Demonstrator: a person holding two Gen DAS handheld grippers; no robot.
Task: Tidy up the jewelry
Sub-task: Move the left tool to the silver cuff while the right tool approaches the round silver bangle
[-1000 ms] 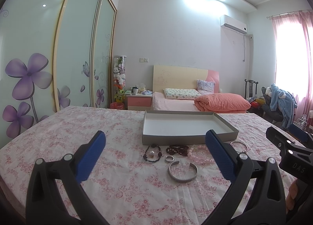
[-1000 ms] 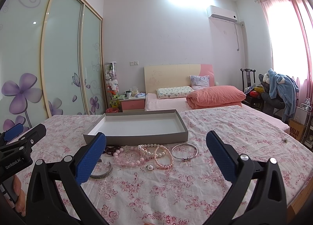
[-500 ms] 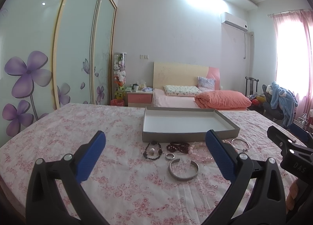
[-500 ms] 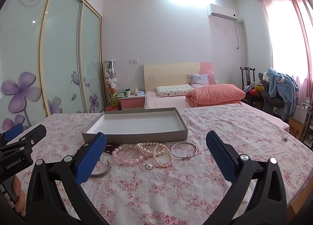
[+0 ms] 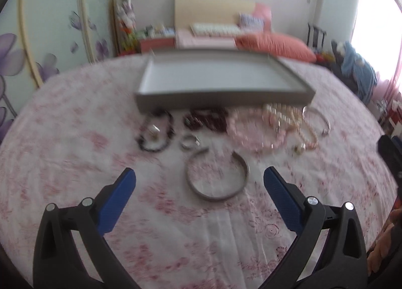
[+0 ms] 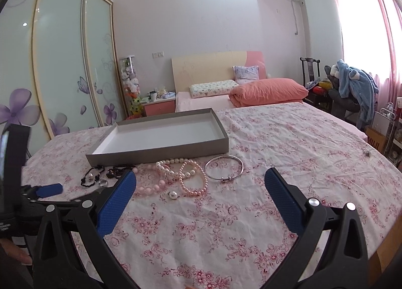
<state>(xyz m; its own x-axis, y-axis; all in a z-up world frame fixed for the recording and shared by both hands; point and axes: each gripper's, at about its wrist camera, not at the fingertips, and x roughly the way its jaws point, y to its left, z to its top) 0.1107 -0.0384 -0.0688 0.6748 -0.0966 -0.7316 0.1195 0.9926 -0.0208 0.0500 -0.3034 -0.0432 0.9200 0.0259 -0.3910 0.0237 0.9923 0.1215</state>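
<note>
We hold both grippers wide apart over the floral tabletop point(image 6: 289, 143), grasping nothing. The left gripper point(image 5: 199, 178) faces the open silver cuff point(image 5: 217, 174), which lies flat just ahead of its fingers with its gap turned toward the tray point(image 5: 223, 102). The tray's long axis runs across our left view, and the jewelry lies in a row along its near wall: black beads point(image 5: 155, 132), a small ring point(image 5: 190, 140), dark red beads point(image 5: 206, 119), pink beads point(image 5: 253, 130), pearls point(image 5: 289, 118). The left view is blurred. The right gripper point(image 6: 199, 183) sees the closed bangle point(image 6: 224, 167) sharply, its clasp toward us, and a loose pearl point(image 6: 173, 195); there the cuff is hidden behind a finger.
</note>
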